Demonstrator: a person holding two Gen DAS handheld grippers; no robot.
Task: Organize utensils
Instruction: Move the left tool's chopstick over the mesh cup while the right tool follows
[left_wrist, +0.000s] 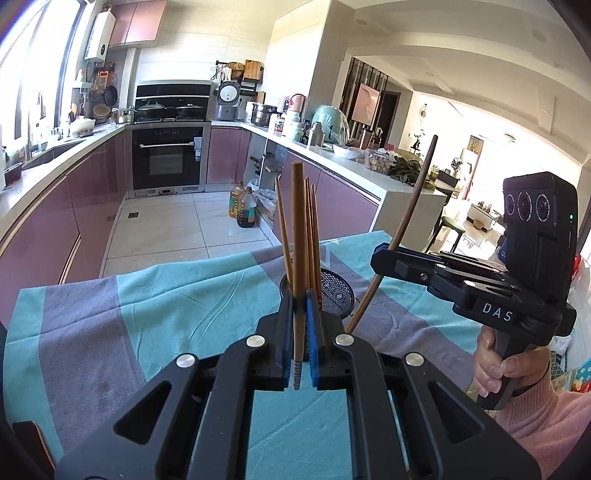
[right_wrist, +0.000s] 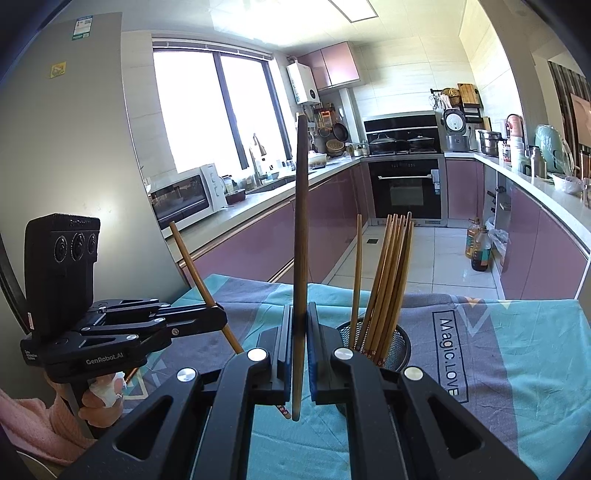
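My left gripper (left_wrist: 300, 306) is shut on a light brown chopstick (left_wrist: 298, 236) and holds it upright just in front of a black mesh holder (left_wrist: 336, 291). Several chopsticks (left_wrist: 312, 229) stand in the holder. My right gripper (right_wrist: 300, 325) is shut on a darker chopstick (right_wrist: 301, 229), held upright left of the holder (right_wrist: 400, 347) and its chopsticks (right_wrist: 388, 280). The right gripper also shows in the left wrist view (left_wrist: 384, 258) with its chopstick (left_wrist: 413, 210). The left gripper shows in the right wrist view (right_wrist: 218, 317) with its chopstick (right_wrist: 195, 266).
A teal and grey cloth (left_wrist: 166, 295) covers the table. Its far edge drops to the kitchen floor (left_wrist: 177, 225). Purple cabinets (right_wrist: 266, 243), an oven (right_wrist: 404, 188) and oil bottles (right_wrist: 478, 247) lie beyond. A grey fridge (right_wrist: 74, 147) stands at the left.
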